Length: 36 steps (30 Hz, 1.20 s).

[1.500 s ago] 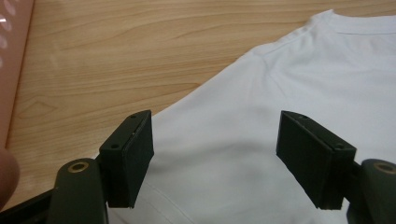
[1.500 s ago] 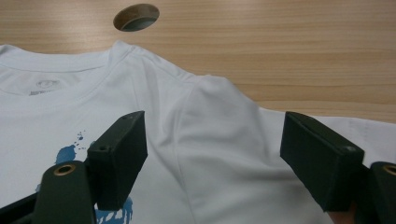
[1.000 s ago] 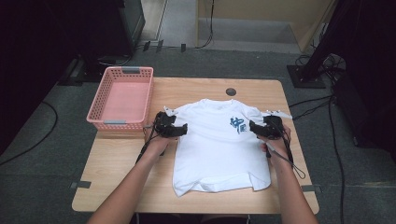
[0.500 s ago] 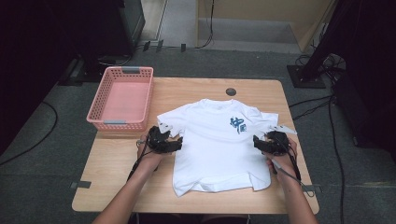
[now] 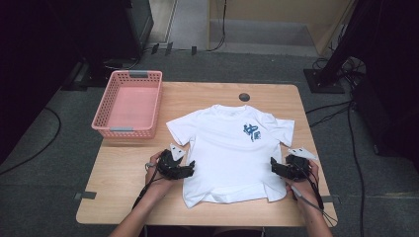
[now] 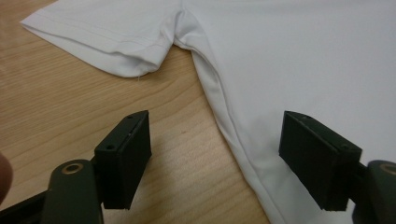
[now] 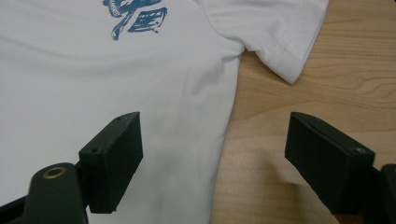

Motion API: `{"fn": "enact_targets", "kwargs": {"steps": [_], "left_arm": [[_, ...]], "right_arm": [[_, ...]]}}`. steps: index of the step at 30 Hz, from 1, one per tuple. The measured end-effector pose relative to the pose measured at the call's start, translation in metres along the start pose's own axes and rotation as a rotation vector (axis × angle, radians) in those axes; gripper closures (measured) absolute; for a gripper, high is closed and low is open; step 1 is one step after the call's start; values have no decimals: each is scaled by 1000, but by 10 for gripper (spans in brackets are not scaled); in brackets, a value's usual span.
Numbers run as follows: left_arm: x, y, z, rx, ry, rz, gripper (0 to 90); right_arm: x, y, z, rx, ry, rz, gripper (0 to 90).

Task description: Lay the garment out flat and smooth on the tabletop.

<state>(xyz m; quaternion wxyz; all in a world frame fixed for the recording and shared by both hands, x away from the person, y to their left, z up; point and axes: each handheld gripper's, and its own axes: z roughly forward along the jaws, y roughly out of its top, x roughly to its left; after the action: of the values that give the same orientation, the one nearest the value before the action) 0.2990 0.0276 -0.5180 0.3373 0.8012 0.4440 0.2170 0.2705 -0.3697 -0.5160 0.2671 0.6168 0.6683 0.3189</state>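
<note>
High view overhead; gripper views close, sharing shirt (image 5: 230,153).

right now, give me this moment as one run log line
left gripper: open, at t-shirt left side seam | right gripper: open, at right side seam | t-shirt: flat on table, nothing held | basket: holds nothing

Wooden table (image 5: 123,192) — white T-shirt (image 5: 227,158) flat, pink basket (image 5: 129,103) beside.

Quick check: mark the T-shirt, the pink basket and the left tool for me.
T-shirt (image 5: 225,158), high view, plain chest fabric.
Pink basket (image 5: 129,132), high view, near rim.
Left tool (image 5: 189,168), high view, between its open jaw tips.
</note>
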Motion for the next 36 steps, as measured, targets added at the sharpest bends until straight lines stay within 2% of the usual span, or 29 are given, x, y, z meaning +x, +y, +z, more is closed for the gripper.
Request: {"fn": "enact_targets", "kwargs": {"steps": [1,8,11,13,15,20,29,36], "left_arm": [[0,-1,-1,0,-1,2,218],[-1,-12,-11,-15,1,3,216],[1,-16,-13,-25,2,8,215],[4,-17,-13,-26,-17,-21,215],[6,-18,-13,-25,-24,-31,215],[8,-20,-15,-22,-35,-30,216],[15,-22,-17,-20,-38,-27,216],[11,-25,-24,-11,-47,-34,216]], "right_arm": [[0,-2,-2,-2,3,-5,187],[2,-19,-15,4,-3,-42,175],[2,-25,-18,5,21,-22,175],[2,-29,-20,5,24,-28,174],[1,-32,-21,12,22,-37,174],[-4,-35,-23,10,4,-45,171],[-19,-41,-30,8,7,-50,172],[-13,-43,-41,-1,36,-31,171]]}}
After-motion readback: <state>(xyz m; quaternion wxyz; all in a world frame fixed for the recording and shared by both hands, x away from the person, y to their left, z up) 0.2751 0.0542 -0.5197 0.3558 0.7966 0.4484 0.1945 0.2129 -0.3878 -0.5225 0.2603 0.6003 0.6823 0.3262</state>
